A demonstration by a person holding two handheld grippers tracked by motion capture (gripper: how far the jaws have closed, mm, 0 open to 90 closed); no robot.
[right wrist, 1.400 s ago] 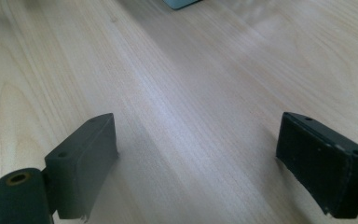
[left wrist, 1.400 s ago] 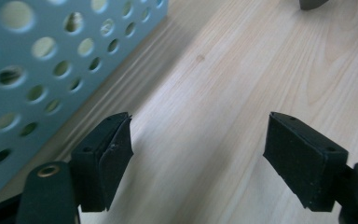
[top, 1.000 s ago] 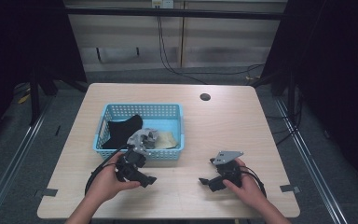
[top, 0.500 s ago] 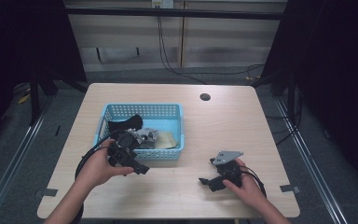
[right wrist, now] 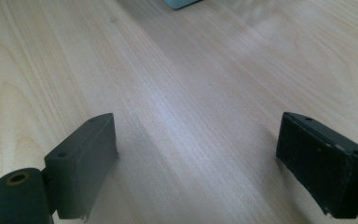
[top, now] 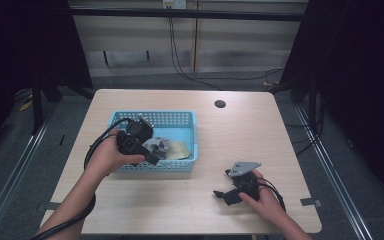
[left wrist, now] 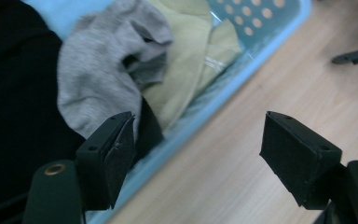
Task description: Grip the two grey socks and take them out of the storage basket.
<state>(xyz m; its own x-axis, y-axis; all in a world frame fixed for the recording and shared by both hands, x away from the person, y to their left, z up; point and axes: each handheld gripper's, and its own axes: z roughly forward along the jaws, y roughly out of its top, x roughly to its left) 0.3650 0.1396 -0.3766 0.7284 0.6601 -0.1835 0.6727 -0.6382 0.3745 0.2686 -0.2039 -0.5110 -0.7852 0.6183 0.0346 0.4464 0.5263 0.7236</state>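
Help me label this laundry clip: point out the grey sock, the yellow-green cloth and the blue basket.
grey sock (left wrist: 105, 84), left gripper view, middle of its bunched fabric.
yellow-green cloth (left wrist: 186, 56), left gripper view, its flat upper fold.
blue basket (top: 172, 119), high view, far perforated wall.

A light wood-grain counter (top: 280, 135) with rounded corners carries a blue perforated plastic basket (top: 190, 120) on its left half, holding cloth items. A small dark round hole (top: 220, 104) sits near the far edge. The right gripper (top: 221, 194) rests on the counter's near right part.
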